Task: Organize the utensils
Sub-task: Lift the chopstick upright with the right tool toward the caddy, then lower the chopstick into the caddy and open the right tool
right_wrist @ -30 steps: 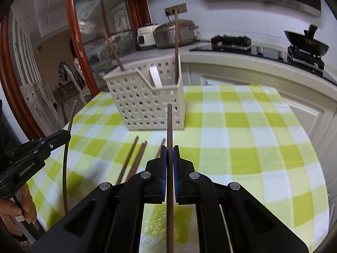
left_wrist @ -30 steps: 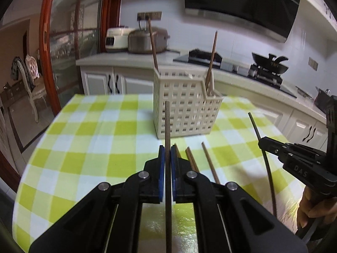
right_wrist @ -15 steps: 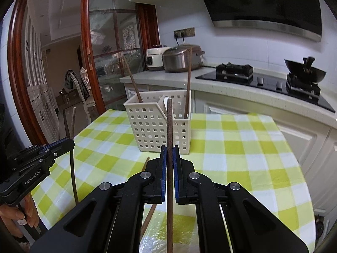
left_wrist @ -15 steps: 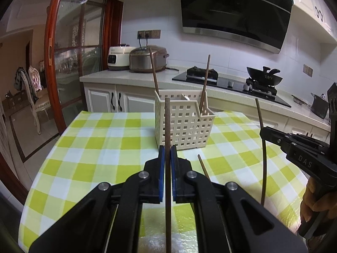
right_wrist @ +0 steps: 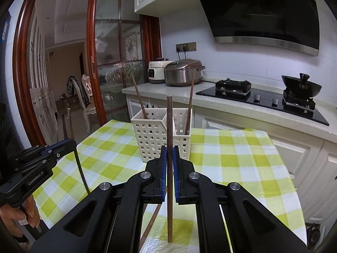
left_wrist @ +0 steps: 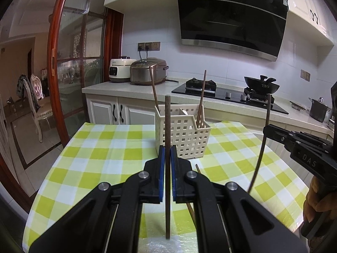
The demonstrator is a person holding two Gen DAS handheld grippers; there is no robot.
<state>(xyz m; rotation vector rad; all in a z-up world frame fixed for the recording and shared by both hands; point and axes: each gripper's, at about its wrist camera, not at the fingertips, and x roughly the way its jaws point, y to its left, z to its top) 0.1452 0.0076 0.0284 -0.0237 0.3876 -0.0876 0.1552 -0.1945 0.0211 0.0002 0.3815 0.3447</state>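
A cream perforated utensil basket (left_wrist: 183, 136) (right_wrist: 155, 137) stands on the green checked table, with two brown chopsticks (left_wrist: 201, 99) (right_wrist: 138, 97) leaning in it. My left gripper (left_wrist: 167, 154) is shut on an upright brown chopstick (left_wrist: 167, 118), held above the table in front of the basket. My right gripper (right_wrist: 169, 154) is shut on another upright brown chopstick (right_wrist: 169, 122). Each gripper also shows in the other's view, the right (left_wrist: 265, 129) and the left (right_wrist: 72, 144). Loose chopsticks (left_wrist: 190, 202) (right_wrist: 150, 223) lie on the table below the grippers.
The checked table (left_wrist: 94, 158) is round-edged and drops off left and right. Behind it runs a kitchen counter (left_wrist: 126, 88) with two rice cookers (left_wrist: 147, 71), a hob with a wok (left_wrist: 261, 84) and a pot (left_wrist: 318, 110). A glass sliding door (left_wrist: 80, 63) stands at the left.
Both grippers have lifted with their chopsticks and tilted up, so the views show more wall and hood. The basket now sits farther and lower in both views.
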